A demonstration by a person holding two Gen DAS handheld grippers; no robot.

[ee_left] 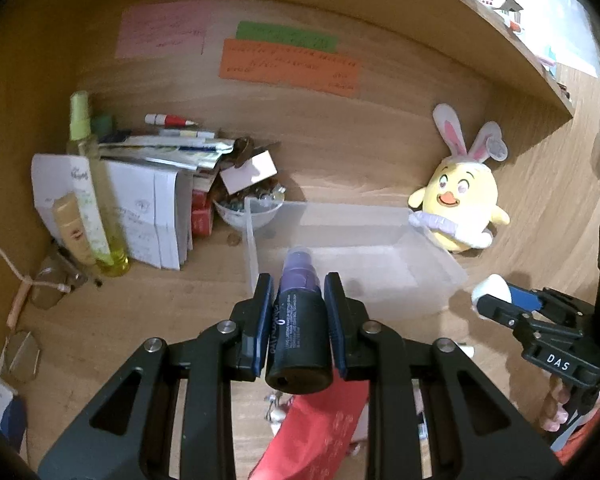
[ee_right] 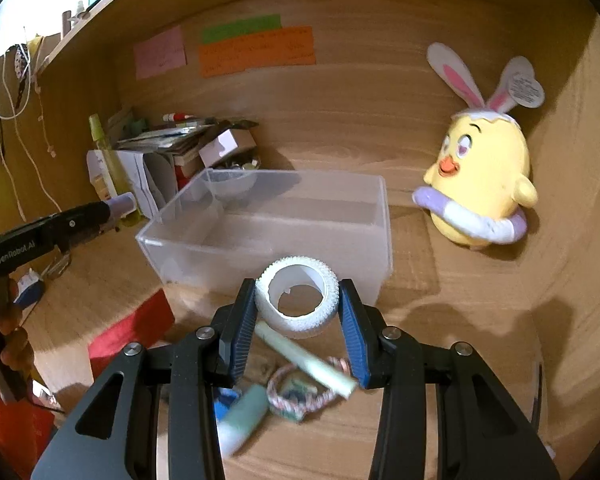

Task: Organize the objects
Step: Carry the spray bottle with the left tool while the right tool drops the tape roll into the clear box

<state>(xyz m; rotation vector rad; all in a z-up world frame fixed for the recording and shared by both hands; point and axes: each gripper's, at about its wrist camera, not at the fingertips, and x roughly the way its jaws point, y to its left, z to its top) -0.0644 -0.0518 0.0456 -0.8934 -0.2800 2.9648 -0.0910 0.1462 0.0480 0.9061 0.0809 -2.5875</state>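
Observation:
My left gripper (ee_left: 298, 292) is shut on a black spray bottle with a purple cap (ee_left: 298, 320), held above the desk just in front of a clear plastic box (ee_left: 432, 276). My right gripper (ee_right: 298, 298) is shut on a white tape roll (ee_right: 298, 300), held just in front of the same clear box (ee_right: 340, 240). The box looks empty. The right gripper with the tape roll also shows in the left wrist view (ee_left: 496, 300); the left gripper with the bottle also shows in the right wrist view (ee_right: 112, 208).
A yellow chick plush (ee_right: 484, 184) stands right of the box. A pile of papers, pens, bottles and a bowl (ee_left: 248, 212) fills the back left corner. A pale stick (ee_right: 308, 360), a bracelet (ee_right: 300, 392), a small tube (ee_right: 240, 416) and a red cloth (ee_right: 128, 336) lie on the desk below.

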